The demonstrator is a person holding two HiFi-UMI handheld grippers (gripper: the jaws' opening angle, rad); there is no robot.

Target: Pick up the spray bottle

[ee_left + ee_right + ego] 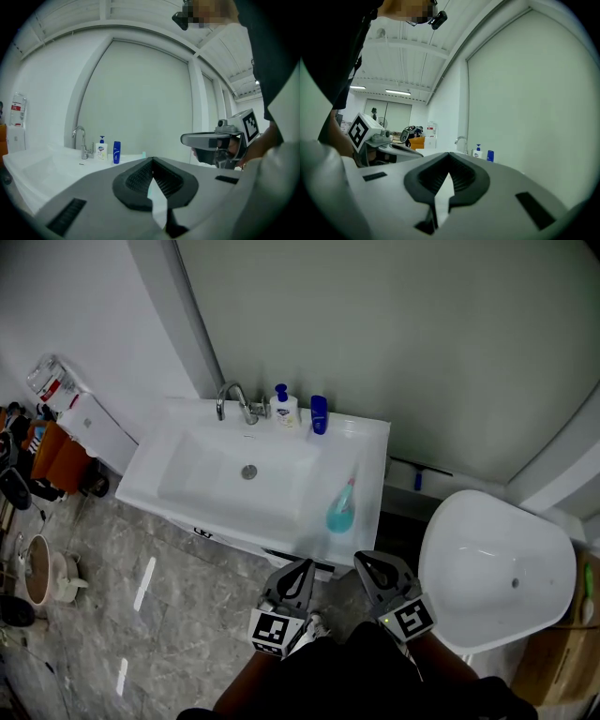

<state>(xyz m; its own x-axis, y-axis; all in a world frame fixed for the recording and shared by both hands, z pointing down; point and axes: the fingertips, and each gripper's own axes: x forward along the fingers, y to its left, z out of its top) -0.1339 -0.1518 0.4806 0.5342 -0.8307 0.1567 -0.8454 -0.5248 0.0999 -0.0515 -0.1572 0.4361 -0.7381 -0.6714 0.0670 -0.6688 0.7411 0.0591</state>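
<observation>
The spray bottle (341, 508), teal with a pale nozzle, lies on its side on the right part of the white sink counter (370, 442). Only its tip (144, 153) shows over the jaws in the left gripper view. Both grippers hover side by side short of the counter's front edge, pointing toward it, and neither touches the bottle. My left gripper (301, 567) (152, 160) is shut with nothing in it. My right gripper (364, 562) (449, 154) is shut and empty too; the bottle is hidden in its view.
A faucet (234, 399), a white soap pump bottle (284, 407) and a blue bottle (319, 414) stand along the back of the sink. A white toilet bowl (497, 568) sits to the right, with a cardboard box (562, 652) beyond. Clutter and a white appliance (89, 427) stand at the left.
</observation>
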